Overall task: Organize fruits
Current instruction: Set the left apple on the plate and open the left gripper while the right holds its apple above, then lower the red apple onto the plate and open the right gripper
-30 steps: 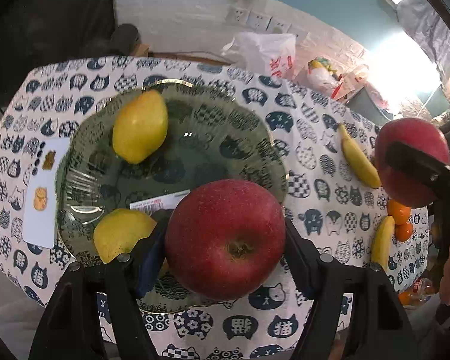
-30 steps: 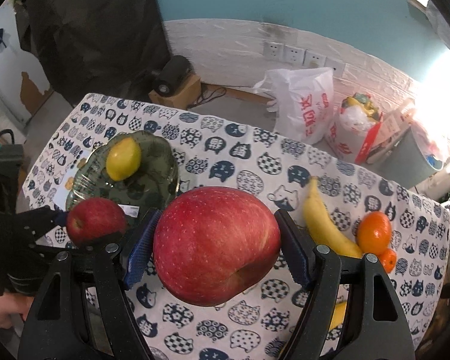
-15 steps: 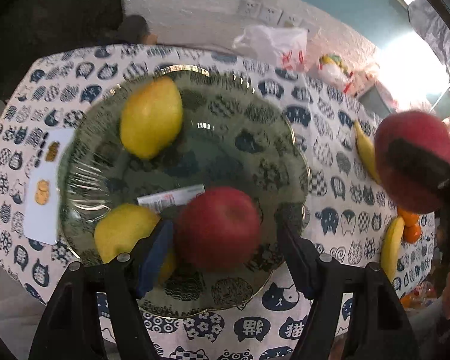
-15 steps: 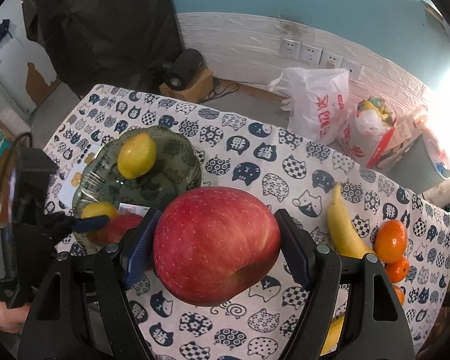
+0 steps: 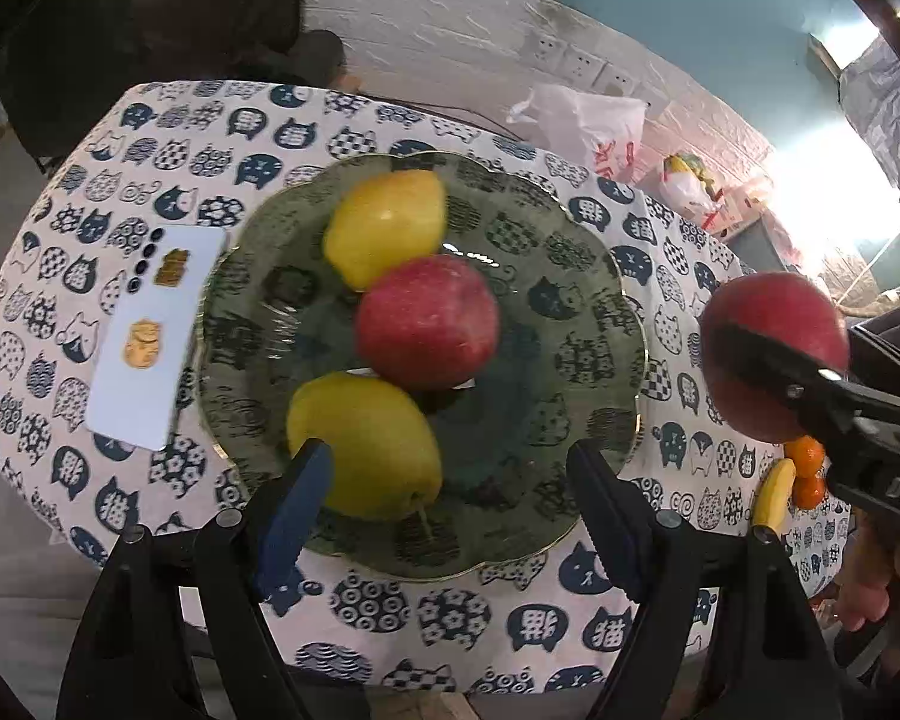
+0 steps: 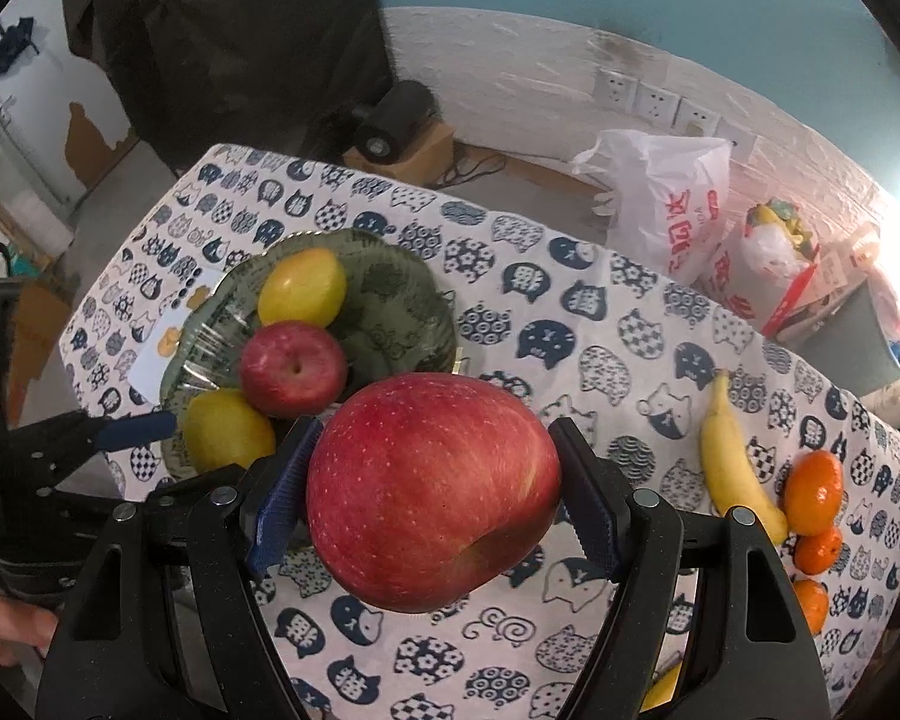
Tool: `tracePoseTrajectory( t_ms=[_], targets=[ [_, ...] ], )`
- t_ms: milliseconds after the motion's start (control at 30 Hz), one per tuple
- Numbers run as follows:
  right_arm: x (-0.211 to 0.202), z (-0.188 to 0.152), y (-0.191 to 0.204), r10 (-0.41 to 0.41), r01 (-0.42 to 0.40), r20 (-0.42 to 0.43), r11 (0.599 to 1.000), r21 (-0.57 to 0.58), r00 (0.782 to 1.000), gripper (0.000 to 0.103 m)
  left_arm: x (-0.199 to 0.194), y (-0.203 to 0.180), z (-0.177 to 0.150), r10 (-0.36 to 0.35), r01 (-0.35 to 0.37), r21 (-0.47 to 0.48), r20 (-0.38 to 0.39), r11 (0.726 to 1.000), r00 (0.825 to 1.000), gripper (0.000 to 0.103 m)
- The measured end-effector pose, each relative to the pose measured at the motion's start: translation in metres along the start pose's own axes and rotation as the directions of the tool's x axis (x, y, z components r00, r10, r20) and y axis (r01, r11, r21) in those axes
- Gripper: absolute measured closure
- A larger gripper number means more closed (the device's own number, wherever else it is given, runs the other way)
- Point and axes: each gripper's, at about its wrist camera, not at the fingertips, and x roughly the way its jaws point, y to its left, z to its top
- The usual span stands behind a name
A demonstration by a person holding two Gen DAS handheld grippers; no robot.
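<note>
Fruit gathers on the plate [image 5: 621,324]: left claw [image 5: 450,480] has just spread, empty, freeing one apple [image 5: 427,321]; right claw [image 6: 432,498] pinches a second apple [image 6: 432,498] for delivery.

Right tongs [image 5: 888,450] body reads "DAS", cut off. Cloth [image 5: 540,630] cat prints beside it carry 猫. Bag [image 6: 666,210] red print unreadable.

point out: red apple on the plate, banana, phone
red apple on the plate [image 5: 427,321], left wrist view: middle of its skin
banana [image 6: 729,462], right wrist view: mid-body
phone [image 5: 150,342], left wrist view: white back
</note>
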Motion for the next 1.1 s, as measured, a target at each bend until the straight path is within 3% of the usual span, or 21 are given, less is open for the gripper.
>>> tracePoseTrajectory(
  t_ms=[500,800,1100],
  targets=[
    [0.051,-0.006,0.044,0.058,-0.065,-0.116,0.996,-0.056,0.992,0.027,-0.016,0.040,-0.013,0.032,-0.030,-0.050,0.029,0.998,0.999,0.022],
    [0.070,-0.009,0.050,0.058,-0.066,-0.171,0.997,-0.044,0.984,0.026,-0.021,0.042,-0.018,0.036,-0.034,-0.044,0.038,0.998,0.999,0.022],
    [0.043,0.001,0.049,0.063,-0.066,-0.098,0.997,-0.031,0.993,0.021,-0.024,0.040,-0.019,0.036,-0.035,-0.044,0.039,0.998,0.999,0.022]
  ],
)
